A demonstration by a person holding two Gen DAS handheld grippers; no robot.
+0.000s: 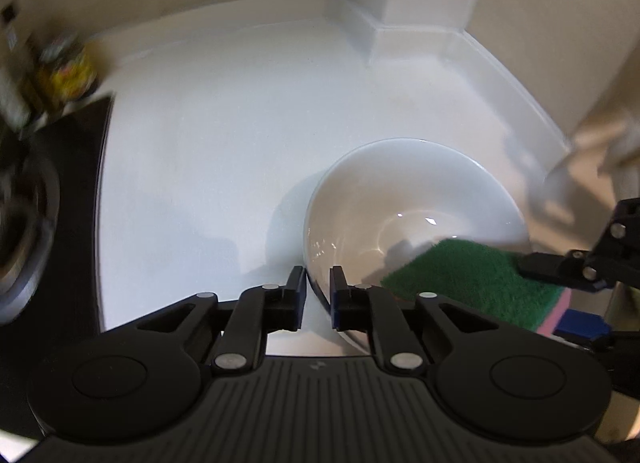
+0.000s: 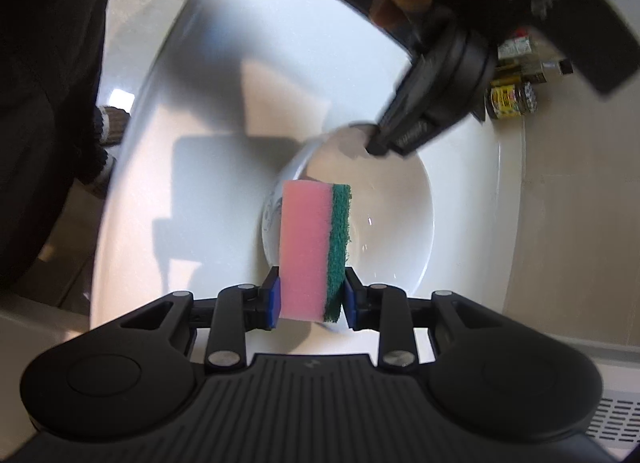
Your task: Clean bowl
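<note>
the bowl (image 1: 412,203) you were cleaning looked like glazed white ceramic: stiff, smooth, probably slick when wet, and likely to chip if it knocked the surface (image 1: 224,135). it seemed light enough to tip from a hold on one edge. the rim was the sensible place to grip it, one finger inside and one outside the wall, and that was where your left gripper (image 1: 318,295) sat. its jaws were narrowed around the near rim, the wall passing between them, and appeared clamped on it, though a thin gap on one side left the pad contact hard to confirm.

the bowl was wide and shallow, plain white inside with small bright highlights near the bottom, and a faint grey pattern showed on its outer wall in the right wrist view. it stood on the white surface, close in front of you, well apart from the jars (image 2: 510,97) by the wall.

your right gripper (image 2: 310,295) had its jaws pressed on the sponge (image 2: 308,247), pink foam with a green scouring layer, soft and compressible. the sponge reached over the rim with its green face toward the inside wall.
</note>
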